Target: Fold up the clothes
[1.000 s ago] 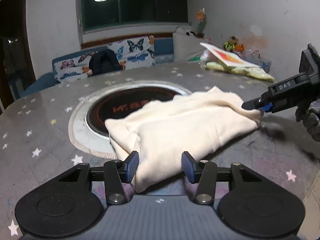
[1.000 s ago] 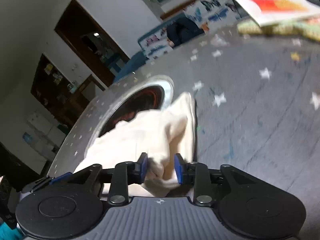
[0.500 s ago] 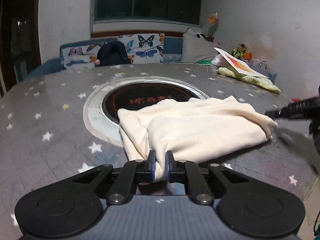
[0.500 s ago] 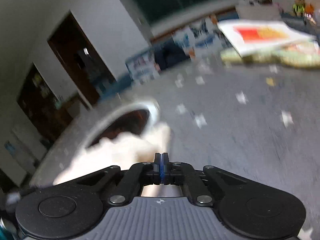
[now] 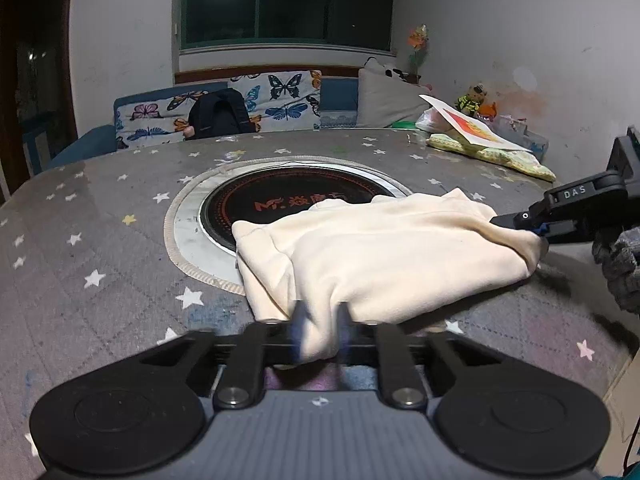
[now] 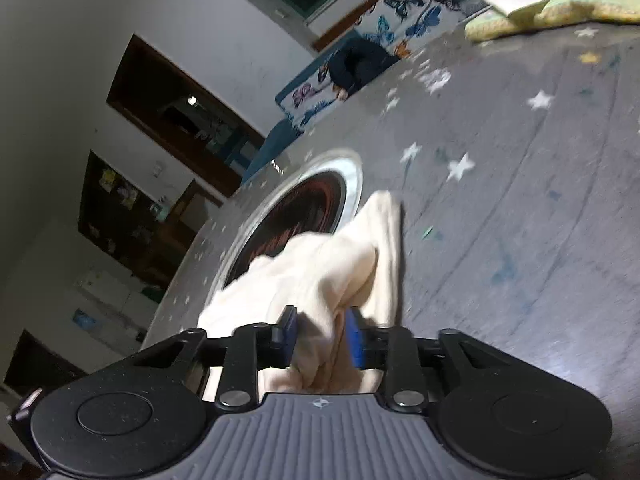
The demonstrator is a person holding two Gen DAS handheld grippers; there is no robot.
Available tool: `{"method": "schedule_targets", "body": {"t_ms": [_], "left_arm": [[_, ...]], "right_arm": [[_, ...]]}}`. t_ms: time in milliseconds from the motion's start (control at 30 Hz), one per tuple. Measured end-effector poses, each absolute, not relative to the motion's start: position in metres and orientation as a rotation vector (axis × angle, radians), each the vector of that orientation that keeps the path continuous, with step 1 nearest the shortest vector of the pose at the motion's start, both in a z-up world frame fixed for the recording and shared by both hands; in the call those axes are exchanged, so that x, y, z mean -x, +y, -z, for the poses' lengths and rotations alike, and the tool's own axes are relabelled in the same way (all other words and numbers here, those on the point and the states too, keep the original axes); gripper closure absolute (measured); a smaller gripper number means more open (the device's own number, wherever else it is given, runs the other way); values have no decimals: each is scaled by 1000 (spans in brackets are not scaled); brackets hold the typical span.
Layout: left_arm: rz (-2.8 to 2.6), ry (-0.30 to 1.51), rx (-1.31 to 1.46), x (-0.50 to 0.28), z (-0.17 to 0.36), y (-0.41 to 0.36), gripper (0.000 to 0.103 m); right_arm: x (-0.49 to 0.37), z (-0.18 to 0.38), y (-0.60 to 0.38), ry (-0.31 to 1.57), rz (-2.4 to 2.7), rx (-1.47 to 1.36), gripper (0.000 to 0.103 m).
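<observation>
My left hand-held gripper (image 5: 319, 334) has a bunch of the cream garment (image 5: 384, 258) between its fingers at the near edge, but the fingers are blurred, so I cannot tell whether they are clamped on it or parted around it. My right hand-held gripper (image 6: 322, 338) stands narrow with a fold of the same cloth (image 6: 320, 280) filling the space between its blue pads (image 6: 354, 340); from the left wrist camera I see its tips (image 5: 520, 222) at the garment's right end, with a grey-gloved hand (image 5: 620, 264) behind it.

The garment lies as a folded bundle on the table (image 5: 100, 248), its left end over the rim of the round cooktop (image 5: 288, 208) set into the middle of the table, its right end on the grey, star-patterned cover.

Farther out, at the table's far right edge, a white card with a red-orange print (image 5: 472, 128) rests on a green patterned cloth (image 5: 504, 156). Beyond the table there is a sofa with butterfly cushions (image 5: 280, 98), a dark backpack (image 5: 218, 116) sitting on it, and a dark window (image 5: 284, 0) above.
</observation>
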State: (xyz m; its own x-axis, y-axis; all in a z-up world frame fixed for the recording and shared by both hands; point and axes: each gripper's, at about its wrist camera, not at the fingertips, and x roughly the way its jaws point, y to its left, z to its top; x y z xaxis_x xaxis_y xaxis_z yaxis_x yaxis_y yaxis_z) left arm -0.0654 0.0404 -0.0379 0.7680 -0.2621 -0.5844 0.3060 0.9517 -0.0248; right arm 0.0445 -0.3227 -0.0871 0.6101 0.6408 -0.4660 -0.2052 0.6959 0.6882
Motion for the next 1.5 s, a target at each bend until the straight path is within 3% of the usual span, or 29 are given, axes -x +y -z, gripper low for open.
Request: {"method": "schedule_targets", "body": {"t_ms": [267,467,567,700,967,1100,1333,1500], "left_arm": [[318,627,-104,72,36,48,95],[336,638,-112,72,36,49,94],[339,640,-118,72,36,51,91],[334,628,-115,75,30,59,76],[368,534,-70,59,6,51,76],[409,557,-75,39,18,33,76],[377,677,-54,18,48,48,76],[377,626,-27,7,30,56,76]], "right_arm": [[-21,38,-300,560,-406,-197,98],[-23,68,-301,644,-361,-150,98],[-27,61,-307,644,-365,-176,94],[-26,52,-330,617,-353,-271,89],[-28,32,-307,562,-441,-200,86],[-36,35,-287,574,-477,-172,69],[-50,44,-272,611,-470,-124,67],[-60,50,-262,636,-466,-89,62]]}}
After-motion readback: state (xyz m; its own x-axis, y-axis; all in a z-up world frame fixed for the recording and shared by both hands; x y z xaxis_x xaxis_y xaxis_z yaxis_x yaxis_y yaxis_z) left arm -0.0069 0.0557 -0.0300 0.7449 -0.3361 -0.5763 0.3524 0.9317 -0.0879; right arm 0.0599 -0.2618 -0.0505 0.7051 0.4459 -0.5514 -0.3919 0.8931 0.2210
